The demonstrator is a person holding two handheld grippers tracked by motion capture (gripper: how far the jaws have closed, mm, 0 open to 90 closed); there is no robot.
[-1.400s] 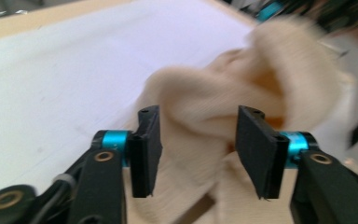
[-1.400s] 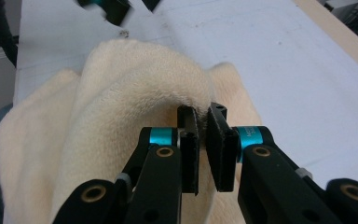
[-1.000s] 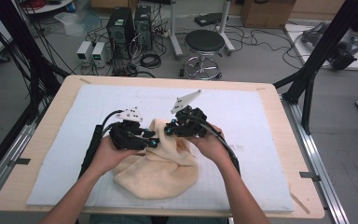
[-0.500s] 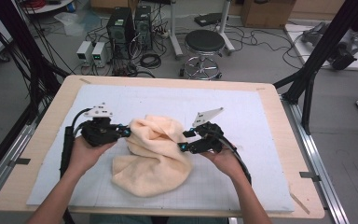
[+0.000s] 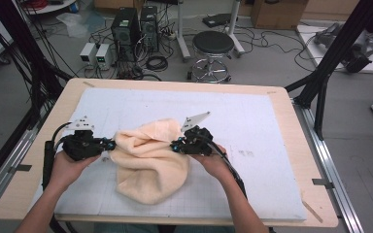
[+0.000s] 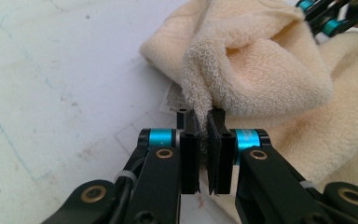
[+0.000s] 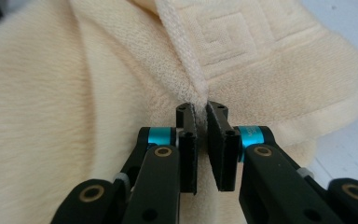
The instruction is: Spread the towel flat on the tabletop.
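The towel [image 5: 148, 162] lay bunched near the mat's [image 5: 252, 121] front edge. The left gripper [image 5: 108, 144] pinched the towel's left hem; the right gripper [image 5: 175, 145], its jaws having just closed, clamped the hem on the towel's right. Both bites looked shallow. A sharp pull apart could slip a hem free, and the towel would likely drop back crumpled.
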